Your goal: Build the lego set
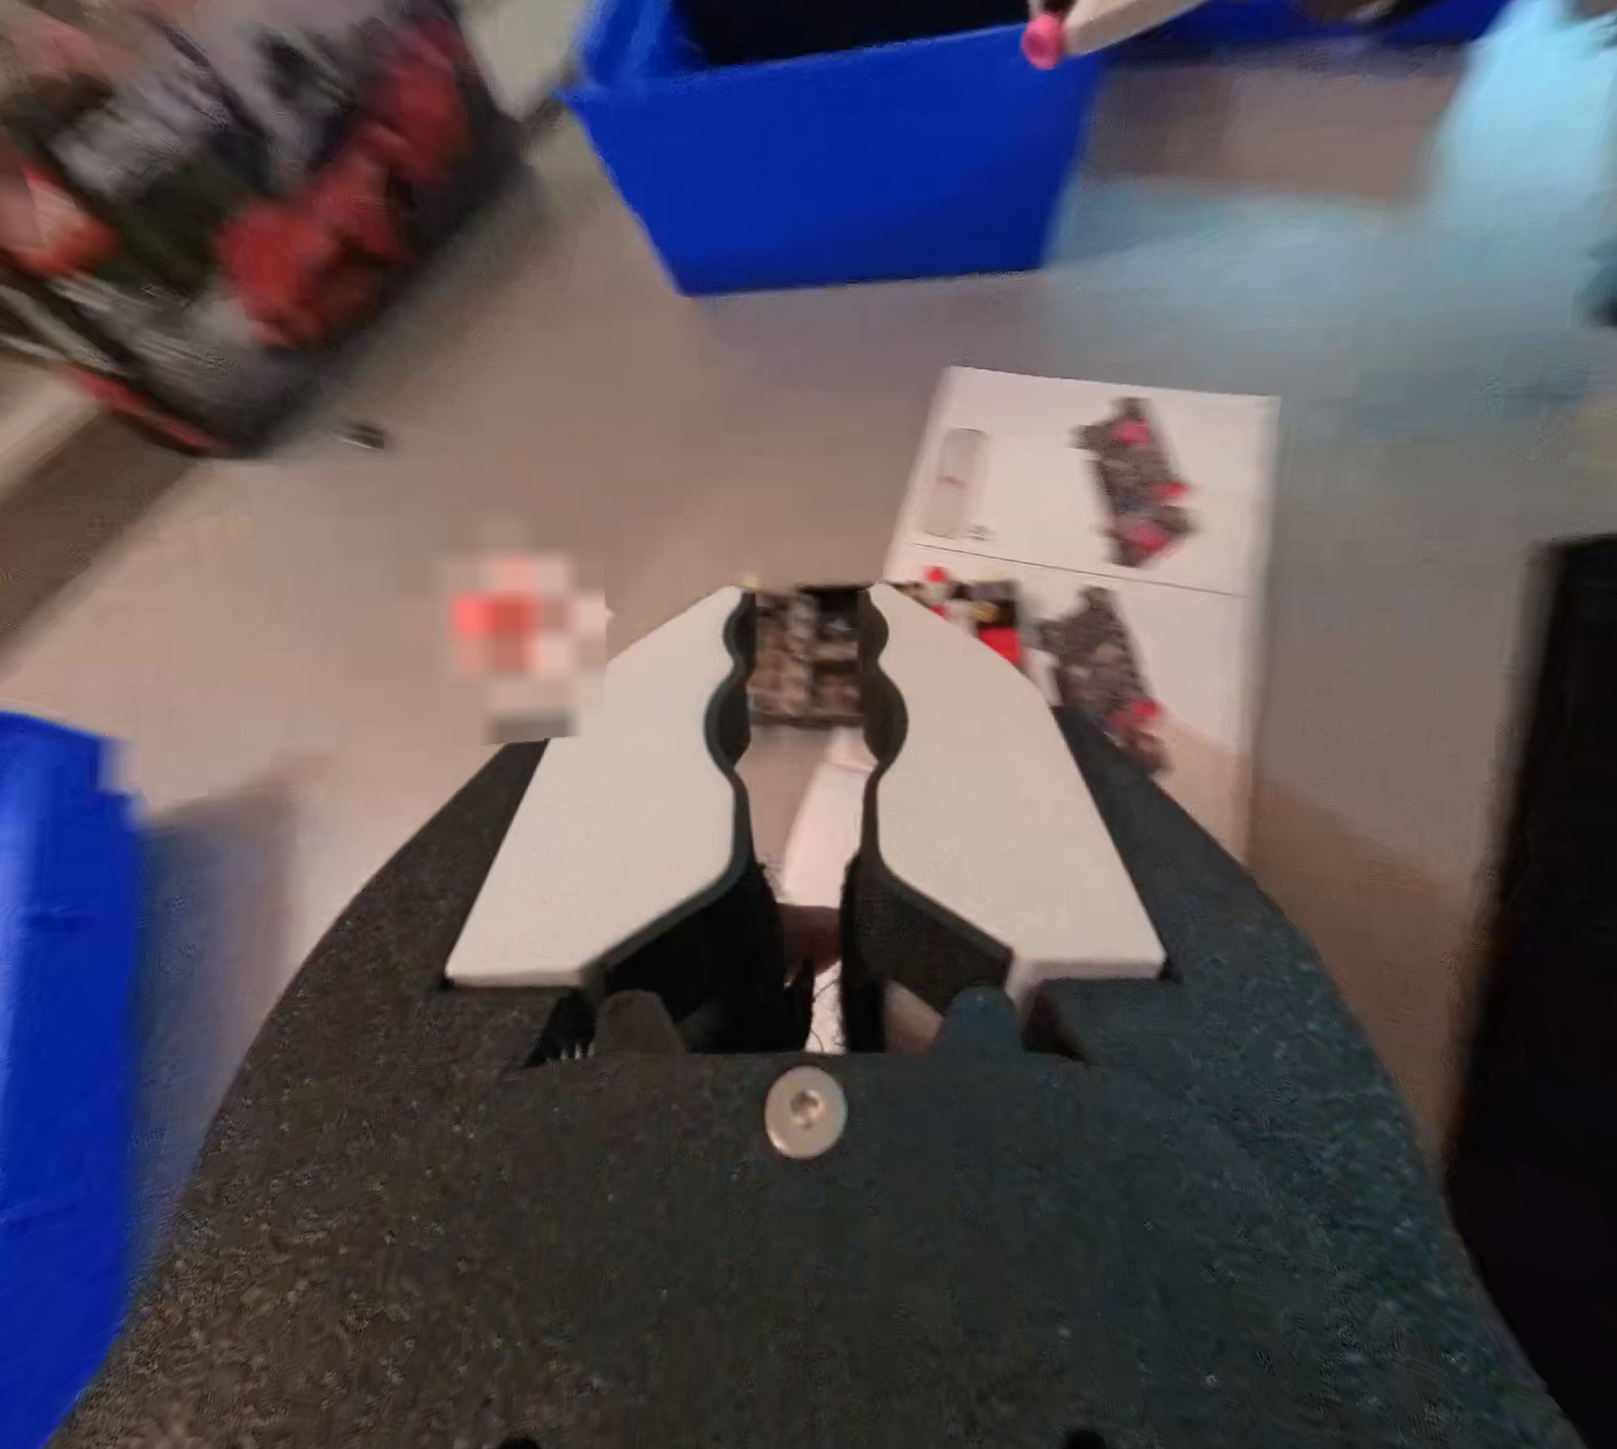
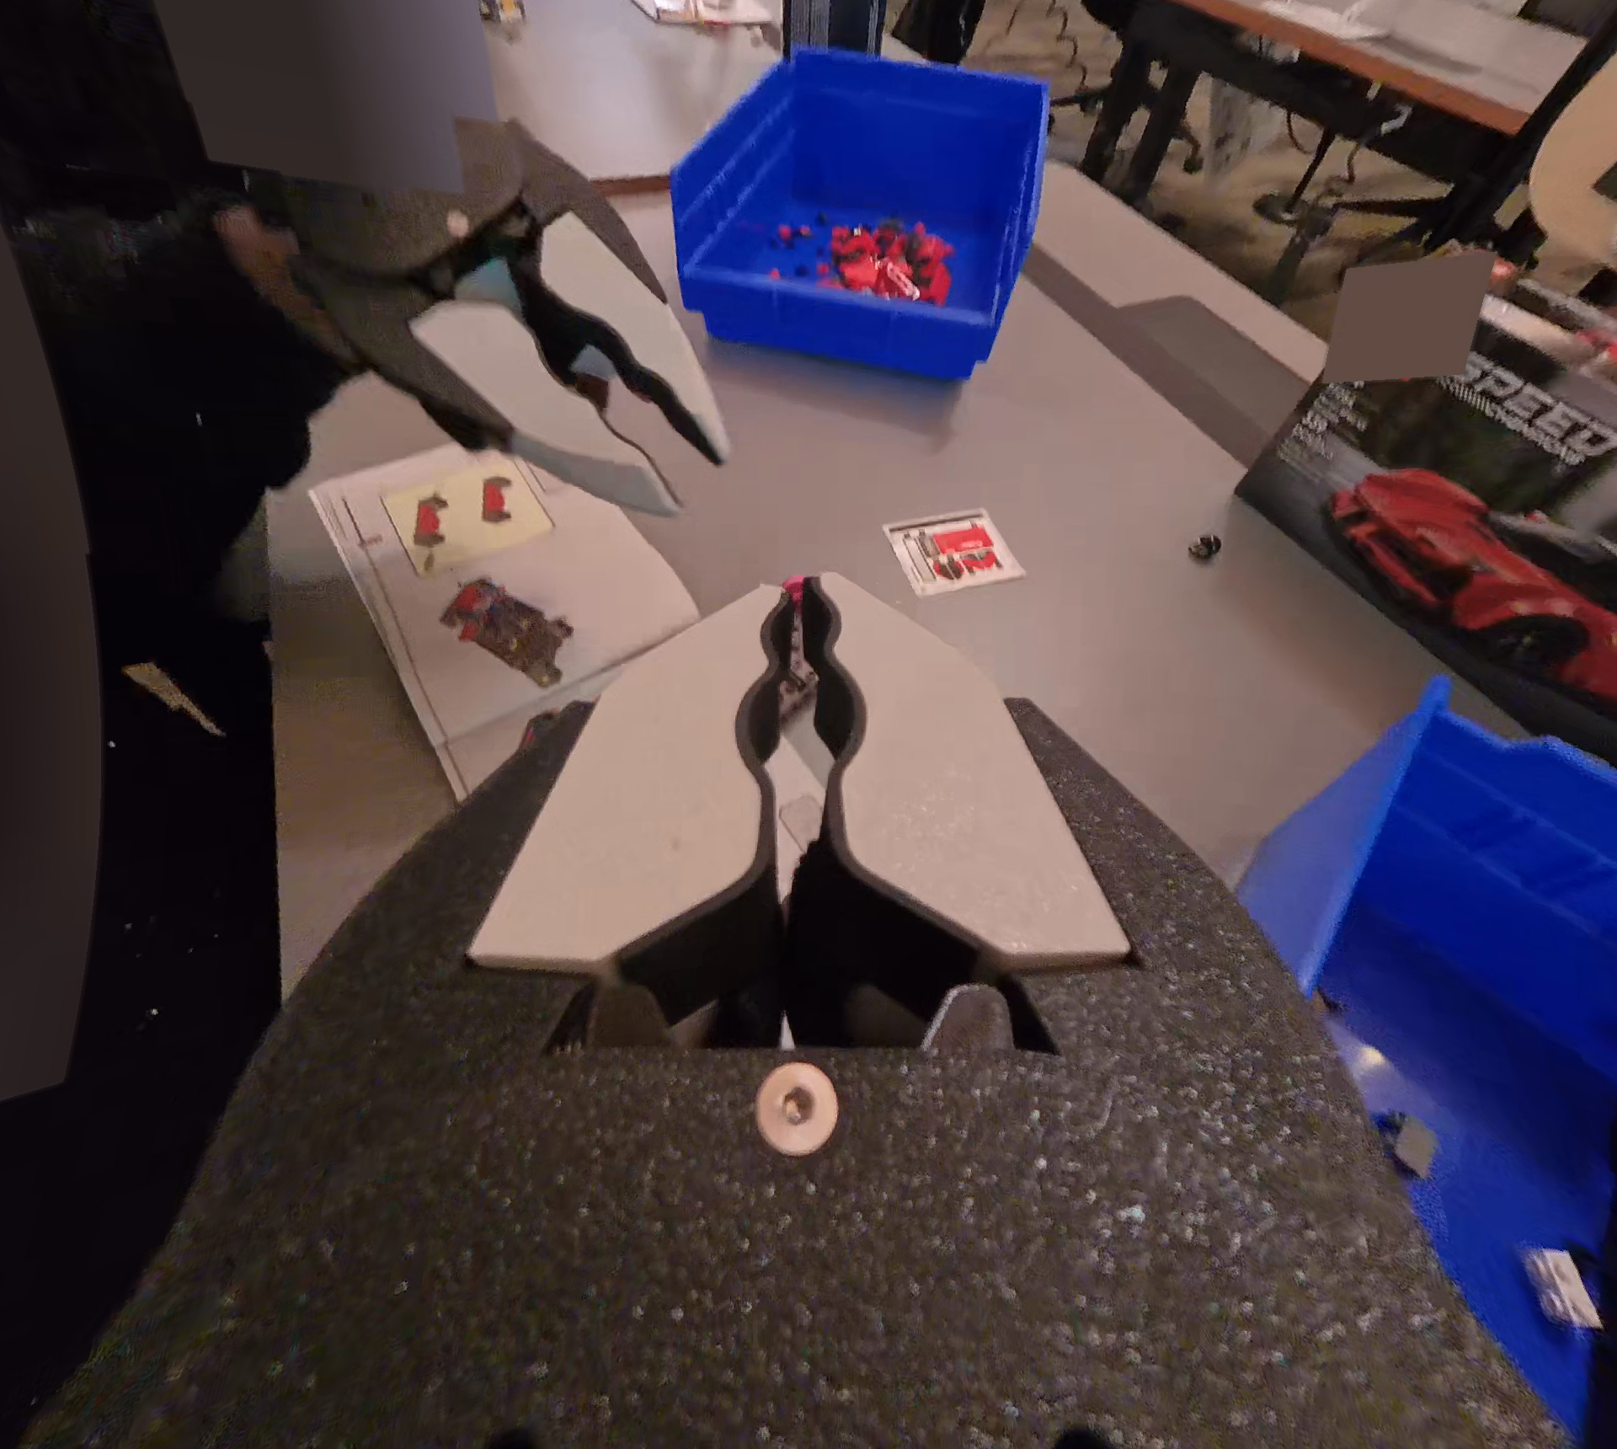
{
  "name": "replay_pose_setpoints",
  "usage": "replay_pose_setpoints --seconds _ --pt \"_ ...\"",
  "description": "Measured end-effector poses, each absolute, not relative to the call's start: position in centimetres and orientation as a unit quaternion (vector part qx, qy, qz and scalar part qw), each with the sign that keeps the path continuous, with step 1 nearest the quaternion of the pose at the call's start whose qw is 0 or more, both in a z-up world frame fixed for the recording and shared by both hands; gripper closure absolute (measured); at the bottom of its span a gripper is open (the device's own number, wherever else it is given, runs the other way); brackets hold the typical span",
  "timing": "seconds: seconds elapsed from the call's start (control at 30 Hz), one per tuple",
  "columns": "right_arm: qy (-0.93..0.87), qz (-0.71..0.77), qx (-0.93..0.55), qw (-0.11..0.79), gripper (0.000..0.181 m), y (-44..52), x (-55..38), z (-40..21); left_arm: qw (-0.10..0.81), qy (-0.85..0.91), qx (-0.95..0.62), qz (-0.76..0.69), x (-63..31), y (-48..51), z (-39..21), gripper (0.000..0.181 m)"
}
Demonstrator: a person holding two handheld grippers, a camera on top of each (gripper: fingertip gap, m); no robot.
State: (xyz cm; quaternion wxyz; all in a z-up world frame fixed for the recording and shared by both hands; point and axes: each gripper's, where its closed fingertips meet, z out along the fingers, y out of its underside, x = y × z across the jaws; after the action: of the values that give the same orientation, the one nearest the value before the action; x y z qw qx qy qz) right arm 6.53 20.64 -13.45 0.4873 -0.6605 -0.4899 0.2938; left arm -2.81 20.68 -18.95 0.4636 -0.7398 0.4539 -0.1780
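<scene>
My right gripper (image 2: 803, 591) is shut on a small pink lego piece (image 2: 794, 584) at its tips, held above the grey table. The left wrist view shows it at top right (image 1: 1050, 20) with the pink piece (image 1: 1043, 42). My left gripper (image 1: 807, 597) has its jaws partly apart. A dark lego assembly (image 1: 805, 659) shows in the gap between them and seems to lie below. In the right wrist view the left gripper (image 2: 696, 479) hovers over the open instruction booklet (image 2: 604, 593) with nothing between its tips. The booklet (image 1: 1015, 444) lies just right of the assembly.
A blue bin (image 2: 862, 322) with red and black pieces stands at the back. Another blue bin (image 2: 1444, 882) is near right, seen ahead in the left view (image 1: 831, 182). The set's box (image 2: 1444, 532) stands at right. A sticker sheet (image 2: 954, 551) and a small black piece (image 2: 1206, 547) lie mid-table. Across from one pair of fingers to the other is roughly 12 cm.
</scene>
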Motion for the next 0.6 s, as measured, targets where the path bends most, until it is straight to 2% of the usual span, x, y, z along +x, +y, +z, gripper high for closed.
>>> replay_pose_setpoints --seconds 0.07,0.17,0.33,0.6 --pt "-0.492 0.295 -0.668 0.474 0.179 20.5 6.9 -14.2 0.432 0.456 -0.74 -0.239 -3.5 20.0 -18.8 0.16" --pt "-0.488 0.294 -0.681 0.459 0.179 20.4 7.3 -15.0 0.441 0.456 -0.735 -0.24 -4.8 20.7 -17.8 0.164" --pt "-0.483 0.29 -0.699 0.441 0.179 19.9 7.5 -16.1 0.419 0.425 -0.754 -0.273 -5.8 21.6 -18.0 0.181" --pt "-0.48 0.248 -0.741 0.399 0.179 19.4 9.0 -17.9 0.411 0.408 -0.739 -0.343 -5.0 21.2 -20.2 0.181"
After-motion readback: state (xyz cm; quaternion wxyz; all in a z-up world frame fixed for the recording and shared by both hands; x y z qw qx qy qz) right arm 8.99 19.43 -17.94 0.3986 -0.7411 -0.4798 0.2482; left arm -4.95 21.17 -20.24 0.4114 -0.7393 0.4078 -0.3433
